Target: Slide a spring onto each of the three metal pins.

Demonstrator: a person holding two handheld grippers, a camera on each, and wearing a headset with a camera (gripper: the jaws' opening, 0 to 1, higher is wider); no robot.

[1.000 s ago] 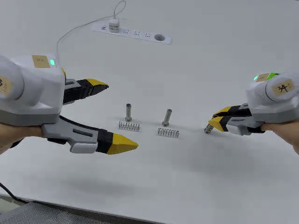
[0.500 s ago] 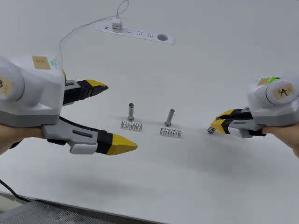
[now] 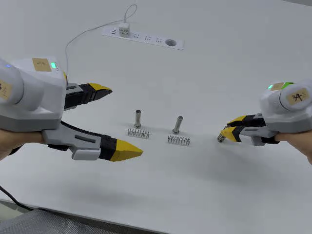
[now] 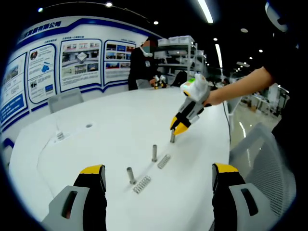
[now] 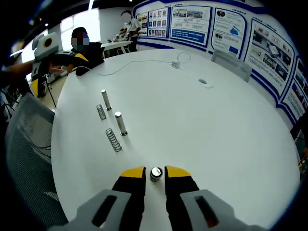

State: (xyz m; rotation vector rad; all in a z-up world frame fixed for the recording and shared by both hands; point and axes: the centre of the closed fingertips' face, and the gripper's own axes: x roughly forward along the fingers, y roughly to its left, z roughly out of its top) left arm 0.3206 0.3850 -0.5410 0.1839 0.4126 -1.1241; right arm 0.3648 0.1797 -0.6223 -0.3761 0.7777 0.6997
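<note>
The right gripper (image 5: pixel 155 174) is gripping the spring-wrapped silver metal pin (image 5: pixel 156 173) on the white table (image 3: pixel 219 73).
The pin's head is sitting between narrow yellow fingertips (image 5: pixel 133 174); the left gripper (image 3: pixel 119 121) is hovering wide open.

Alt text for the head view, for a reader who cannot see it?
The right gripper grips a spring-wrapped third pin on a white table. Two bare pins stand upright mid-table, a spring lying before each; the open left gripper hovers at left.
</note>
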